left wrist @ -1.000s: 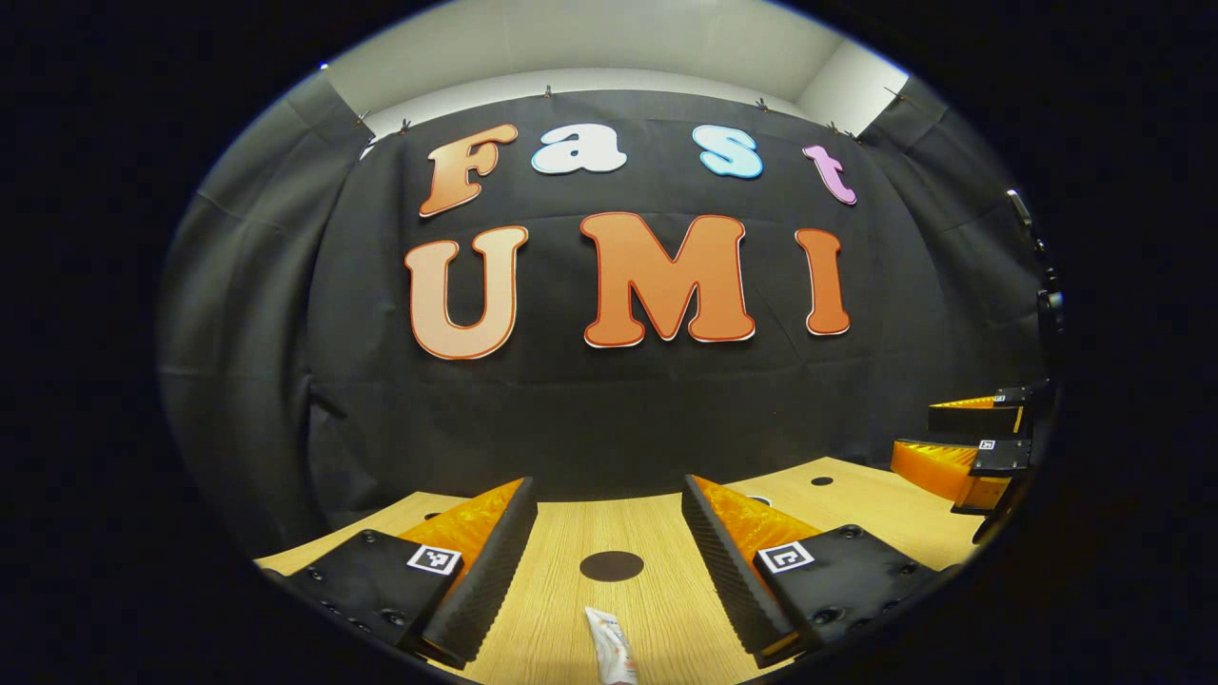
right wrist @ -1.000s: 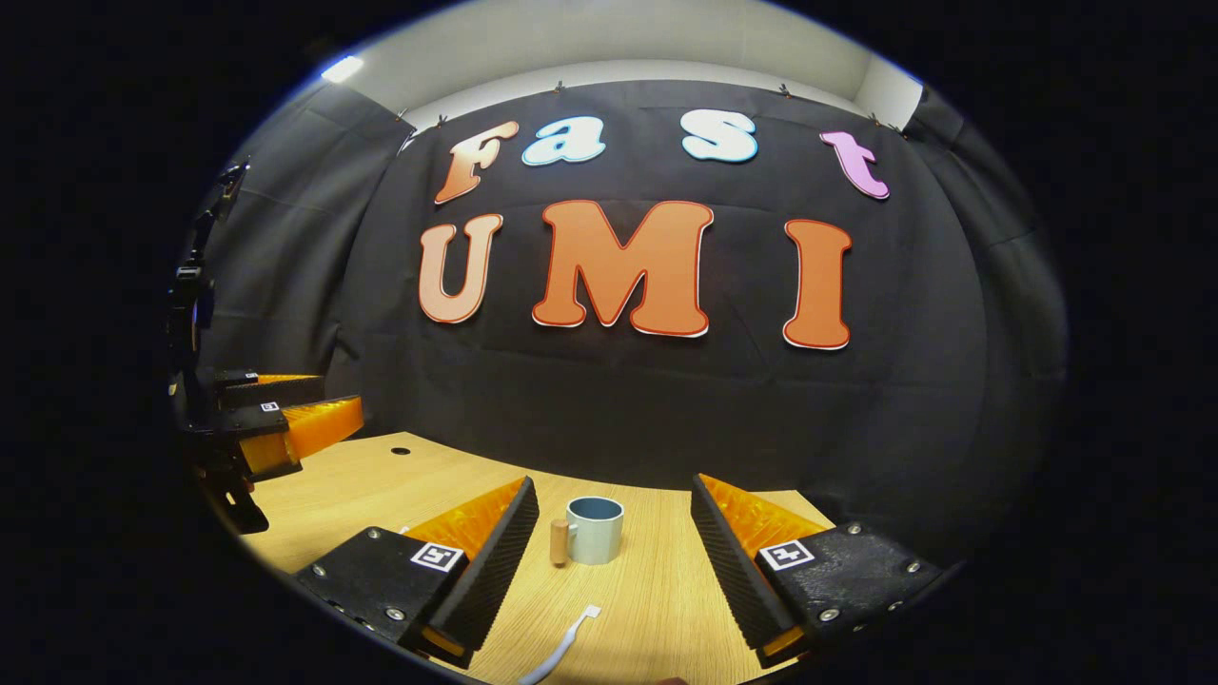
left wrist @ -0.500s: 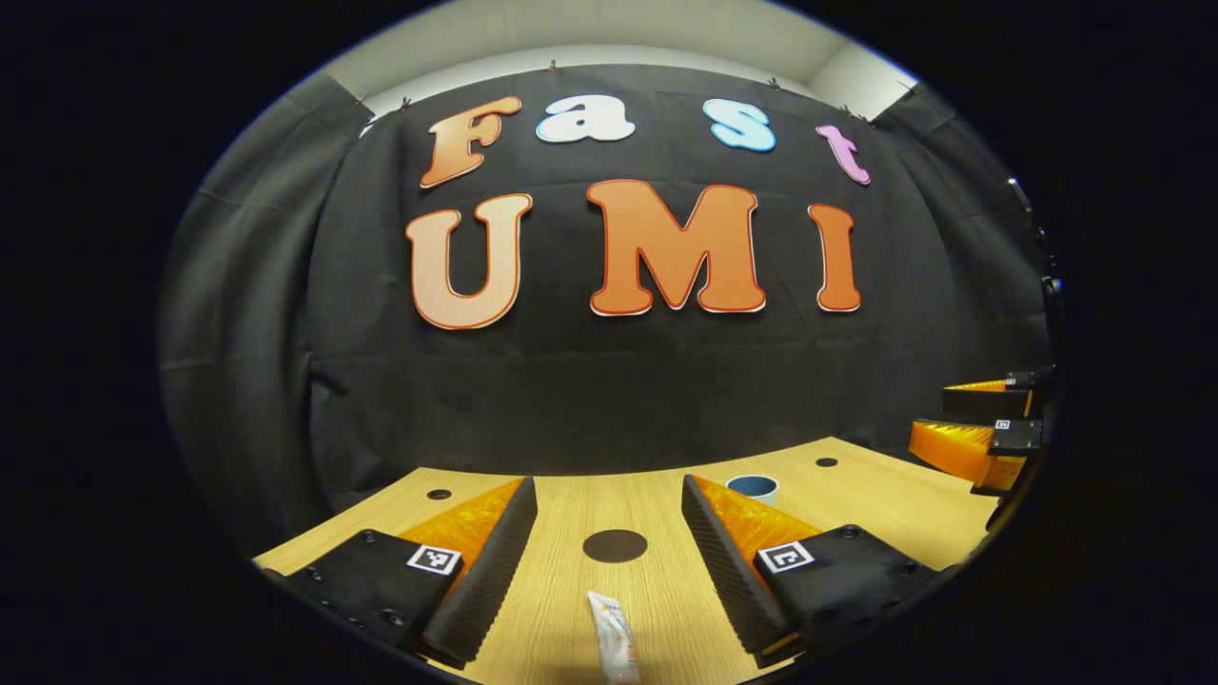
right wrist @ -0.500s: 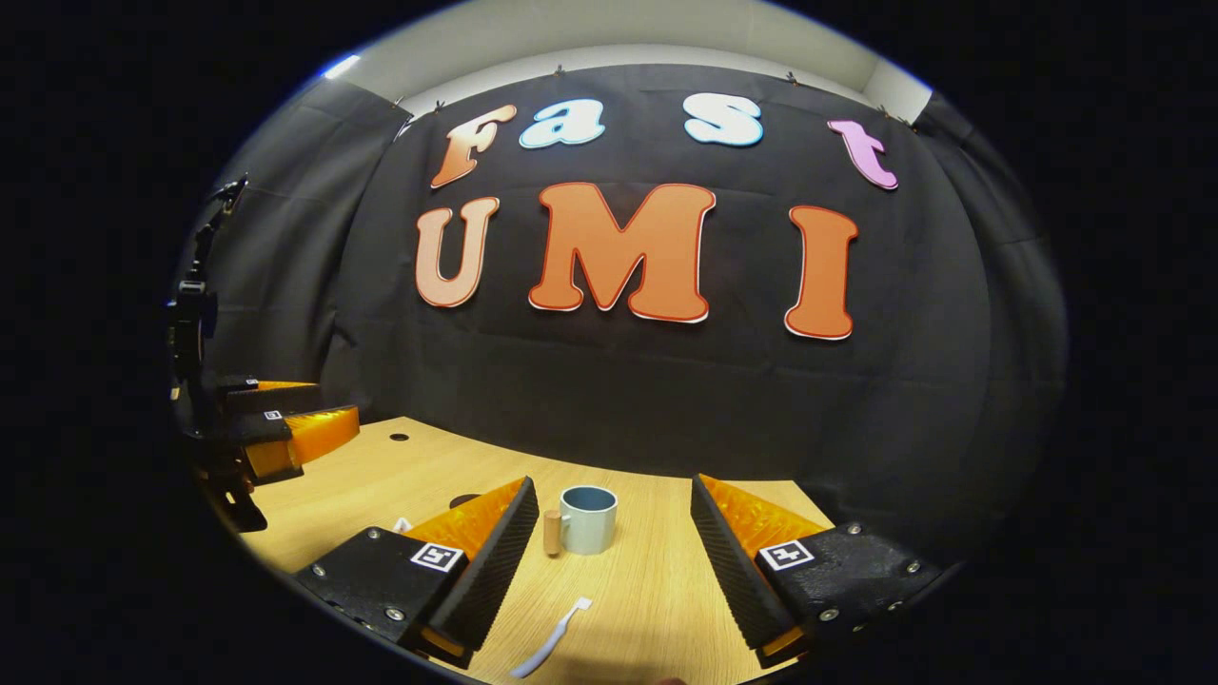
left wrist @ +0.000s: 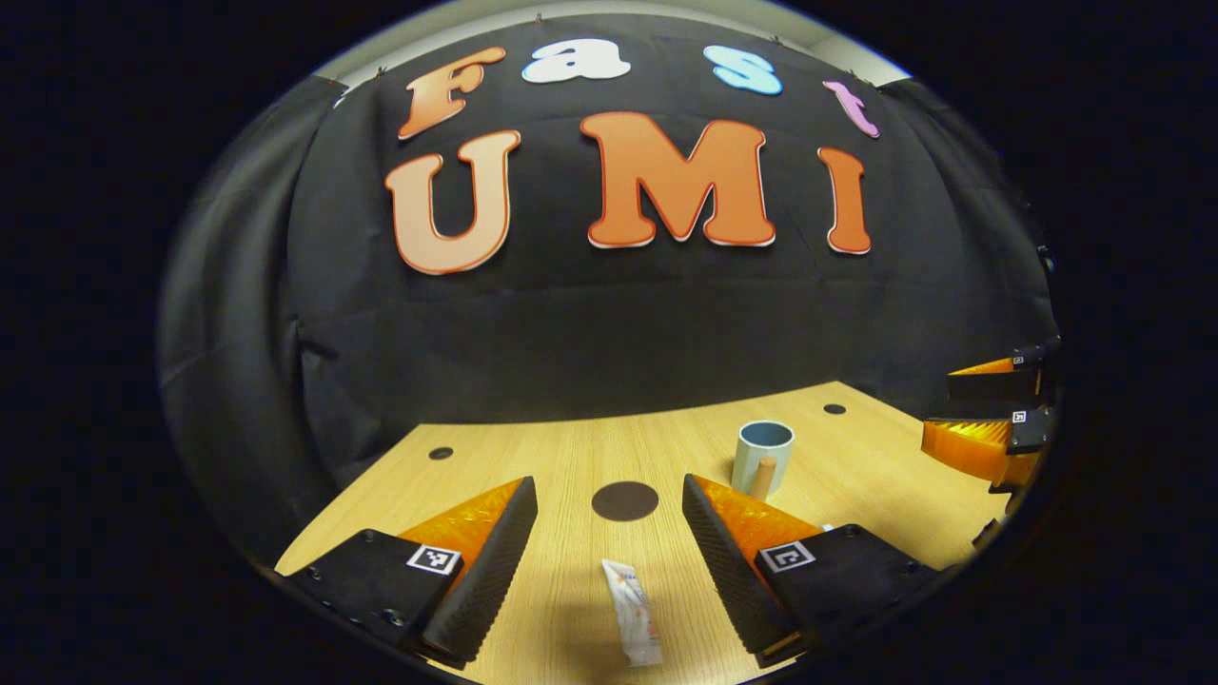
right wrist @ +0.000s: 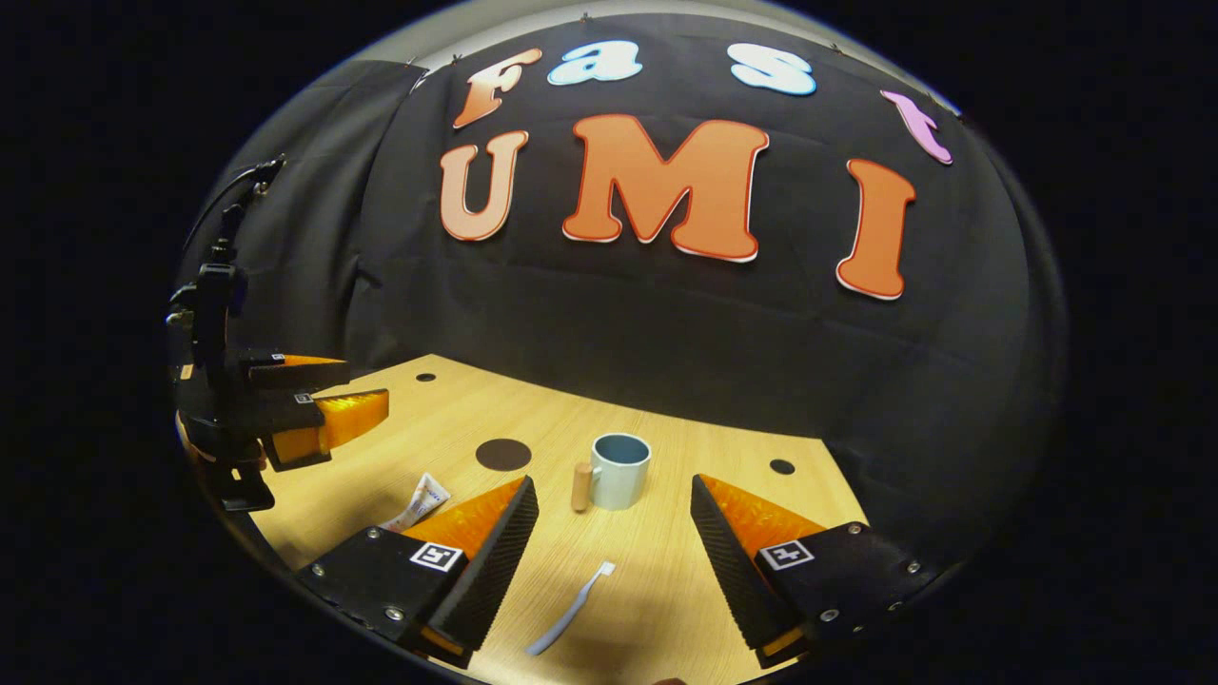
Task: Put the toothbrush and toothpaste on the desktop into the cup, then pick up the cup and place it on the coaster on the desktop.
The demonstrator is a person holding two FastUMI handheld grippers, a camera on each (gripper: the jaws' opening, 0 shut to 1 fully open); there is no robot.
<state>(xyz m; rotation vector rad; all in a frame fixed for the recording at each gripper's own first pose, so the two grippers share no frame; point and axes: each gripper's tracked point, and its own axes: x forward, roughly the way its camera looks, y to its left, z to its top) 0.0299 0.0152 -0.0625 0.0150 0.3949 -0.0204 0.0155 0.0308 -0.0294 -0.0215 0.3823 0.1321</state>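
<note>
From my remote station I count one of each on the pale wood-grain desktop (right wrist: 666, 590): one toothbrush (right wrist: 571, 609), one toothpaste (left wrist: 636, 611) tube, one cup (right wrist: 618, 470), one coaster (left wrist: 625, 500) — and two grippers. My left gripper (left wrist: 609, 542) hangs wide over the flattened tube, whose long axis runs away from the camera towards the round, dark, flat coaster beyond it. My right gripper (right wrist: 614, 547) is equally wide above the slim toothbrush, which lies diagonally, head towards the cup. The cup is a smooth upright cylinder with a wooden peg handle, standing just right of the coaster in the left gripper view.
</note>
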